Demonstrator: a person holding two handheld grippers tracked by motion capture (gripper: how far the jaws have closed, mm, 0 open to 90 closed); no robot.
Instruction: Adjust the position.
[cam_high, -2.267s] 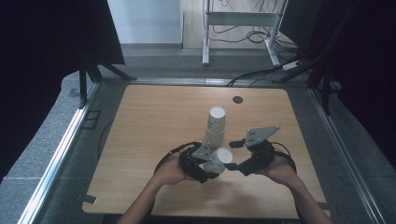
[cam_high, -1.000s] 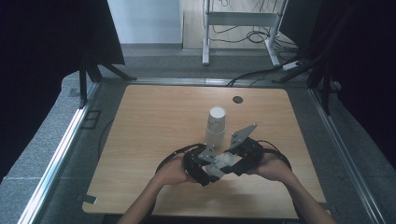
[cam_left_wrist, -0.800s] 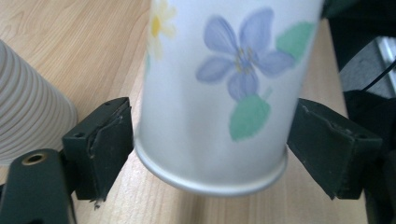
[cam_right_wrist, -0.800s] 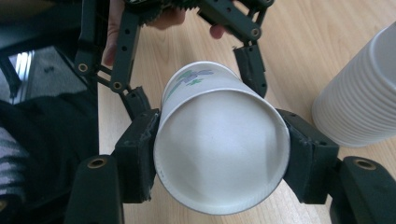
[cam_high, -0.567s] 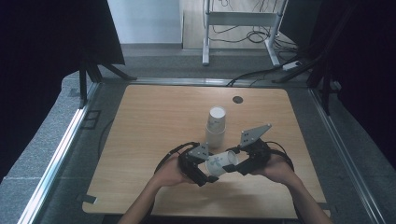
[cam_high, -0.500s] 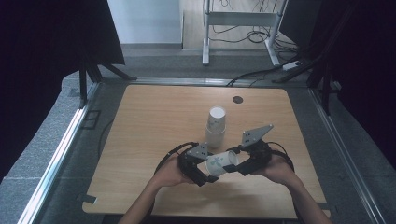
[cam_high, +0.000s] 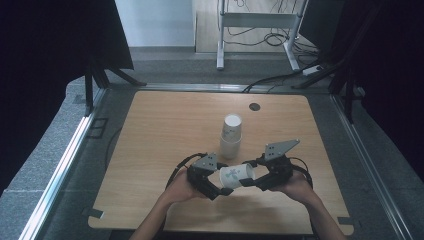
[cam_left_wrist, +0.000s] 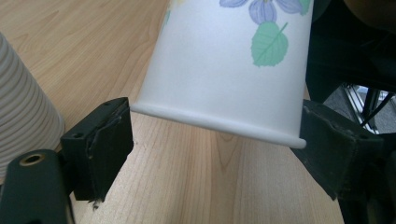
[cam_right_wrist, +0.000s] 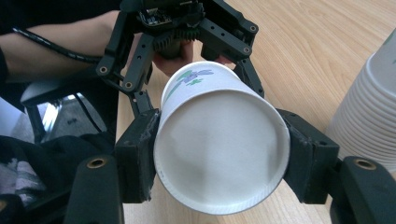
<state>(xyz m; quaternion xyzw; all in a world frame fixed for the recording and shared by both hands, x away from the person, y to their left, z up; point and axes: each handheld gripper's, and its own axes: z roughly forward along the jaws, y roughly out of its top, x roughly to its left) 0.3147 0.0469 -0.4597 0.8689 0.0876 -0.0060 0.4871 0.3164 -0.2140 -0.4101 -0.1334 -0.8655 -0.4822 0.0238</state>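
A single white paper cup (cam_high: 237, 175) with a blue flower print lies on its side in the air, between the two grippers and low over the table's front. My right gripper (cam_high: 251, 176) is shut on its base end, with both pads pressed on the cup (cam_right_wrist: 219, 149). My left gripper (cam_high: 223, 179) faces it from the left. Its jaws have just been opening and now stand on either side of the rolled mouth rim of the cup (cam_left_wrist: 233, 65), with a small gap at one pad. A tall stack of cups (cam_high: 231, 134) stands upside down just behind.
The wooden table (cam_high: 165, 130) has a small dark round hole (cam_high: 255, 106) near its back edge. The ribbed cup stack (cam_right_wrist: 369, 112) stands close beside the right gripper. A metal stand and cables are on the floor behind. Both hands are near the table's front edge.
The right gripper came in from the right and closed on the cup that the left one held. It has since shifted slightly right with the cup, and the left jaws have spread.
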